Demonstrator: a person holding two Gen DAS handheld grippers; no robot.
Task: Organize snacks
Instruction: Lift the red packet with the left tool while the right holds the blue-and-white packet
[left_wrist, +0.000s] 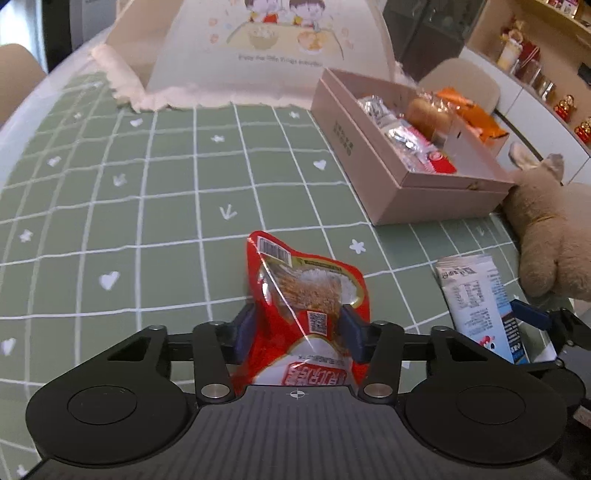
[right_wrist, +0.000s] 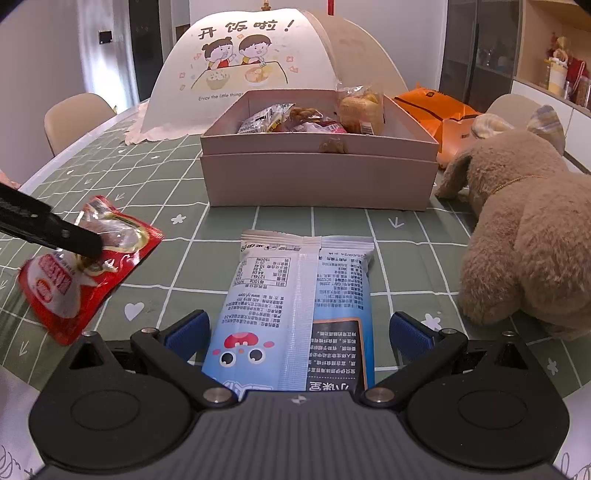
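Gripping the red snack pouch (left_wrist: 306, 306) in your left gripper (left_wrist: 299, 332) | right gripper (right_wrist: 297, 336) spread around blue packet (right_wrist: 295, 306), unclamped | next: carry pouch to box (left_wrist: 373, 173).

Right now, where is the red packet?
The red packet sits between the left gripper pads in the left wrist view, on the green checked cloth, left of the blue packet and before the box.
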